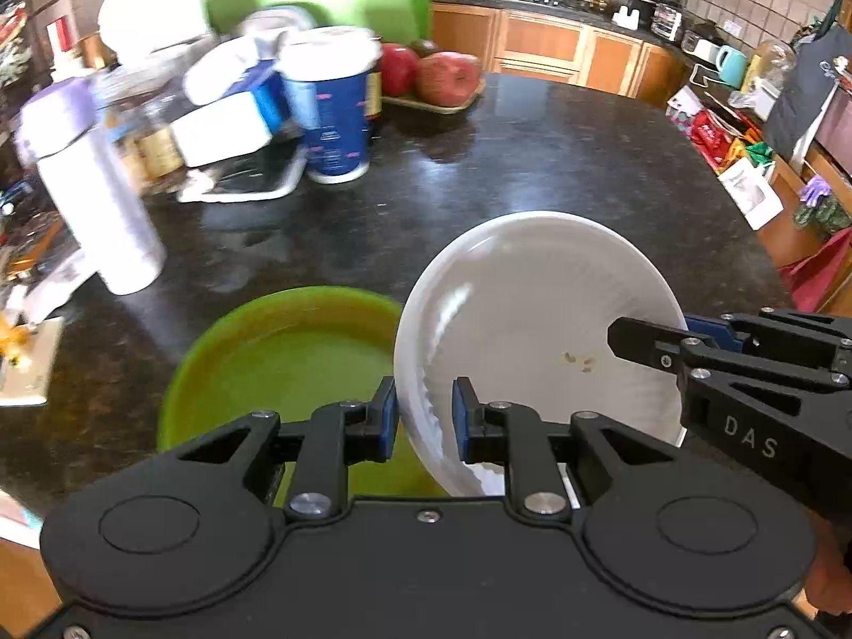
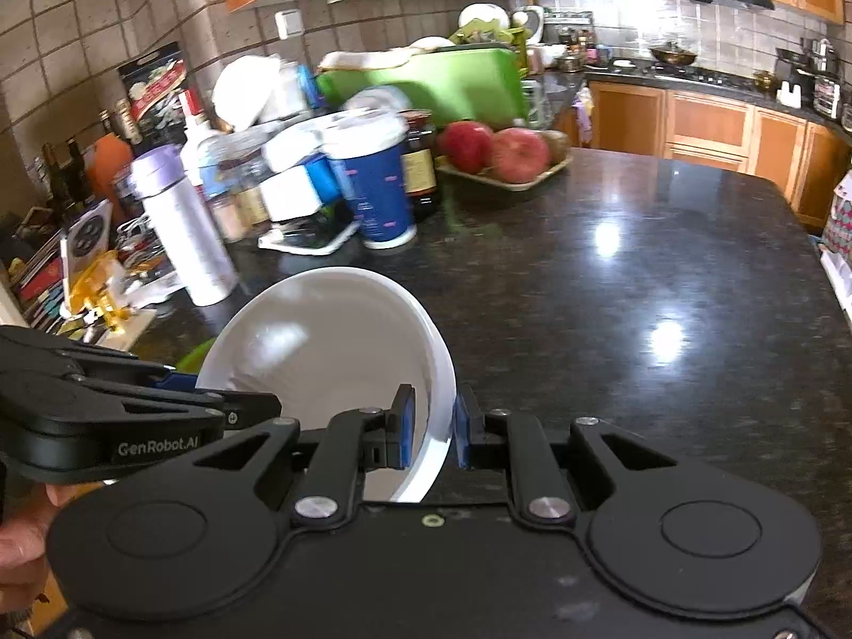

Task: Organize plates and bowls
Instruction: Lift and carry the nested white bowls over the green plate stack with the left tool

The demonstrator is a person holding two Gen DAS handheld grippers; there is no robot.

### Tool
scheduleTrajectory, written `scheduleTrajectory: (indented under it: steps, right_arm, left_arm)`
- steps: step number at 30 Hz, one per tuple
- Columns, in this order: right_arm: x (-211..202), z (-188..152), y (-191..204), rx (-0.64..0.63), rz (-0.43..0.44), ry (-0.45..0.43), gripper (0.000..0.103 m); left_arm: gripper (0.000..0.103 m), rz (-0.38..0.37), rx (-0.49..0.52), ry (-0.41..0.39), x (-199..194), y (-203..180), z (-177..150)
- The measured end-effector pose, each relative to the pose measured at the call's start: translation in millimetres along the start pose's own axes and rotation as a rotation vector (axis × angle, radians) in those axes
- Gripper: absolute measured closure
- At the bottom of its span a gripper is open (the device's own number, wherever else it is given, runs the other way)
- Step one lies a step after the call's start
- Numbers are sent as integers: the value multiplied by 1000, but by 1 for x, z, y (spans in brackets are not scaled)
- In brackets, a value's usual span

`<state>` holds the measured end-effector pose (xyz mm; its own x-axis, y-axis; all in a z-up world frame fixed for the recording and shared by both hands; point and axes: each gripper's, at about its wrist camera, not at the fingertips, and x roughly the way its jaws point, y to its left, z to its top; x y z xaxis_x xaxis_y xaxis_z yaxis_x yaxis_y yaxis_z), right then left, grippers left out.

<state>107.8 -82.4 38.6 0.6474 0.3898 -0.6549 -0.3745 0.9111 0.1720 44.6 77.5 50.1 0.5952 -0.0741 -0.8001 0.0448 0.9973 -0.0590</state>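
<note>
Off to the left of your left gripper, the green plate lies flat on the dark counter, its near edge passing under the left finger. Between the two tools you carry the white bowl clear of the counter: the left gripper is narrowed onto its left rim, one blue pad inside the wall and one outside, and the right gripper is narrowed the same way onto the opposite rim. So the bowl hangs from two thin pinches, tilted with its mouth towards you.

Keep both hands travelling together and at the same height. If one runs ahead, the rim will twist in the pads and the smooth glaze could slip. There seem to be a few crumbs in the bowl's bottom, though blur makes that hard to confirm, so level it if you want them to stay in.

If the green plate is your stacking spot, bring the bowl over its middle, lower until the base sits, and only then ease the pads apart, one side after the other.

Ahead and left, the white flask and blue cup stand close, so keep your swing low and short. To your right the counter lies bare.
</note>
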Motion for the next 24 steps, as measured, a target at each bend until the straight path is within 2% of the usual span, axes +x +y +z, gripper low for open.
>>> scheduleTrajectory:
  steps: [5,11,17,24]
  right_arm:
    - [15,1,42,-26,21,18,86]
    - [30,-2,76,-36,43,65,86]
    - [47,-3,88,-3,33,108,86]
    - [56,2,89,29,-5,105,86]
  left_arm:
    - [76,21,-15,14,-8,35,-9]
    - [76,41,8,48,-7,68,-18]
    - [76,-4,2,73,5,91,-16]
    - [75,-45,30,52,16,100,-8]
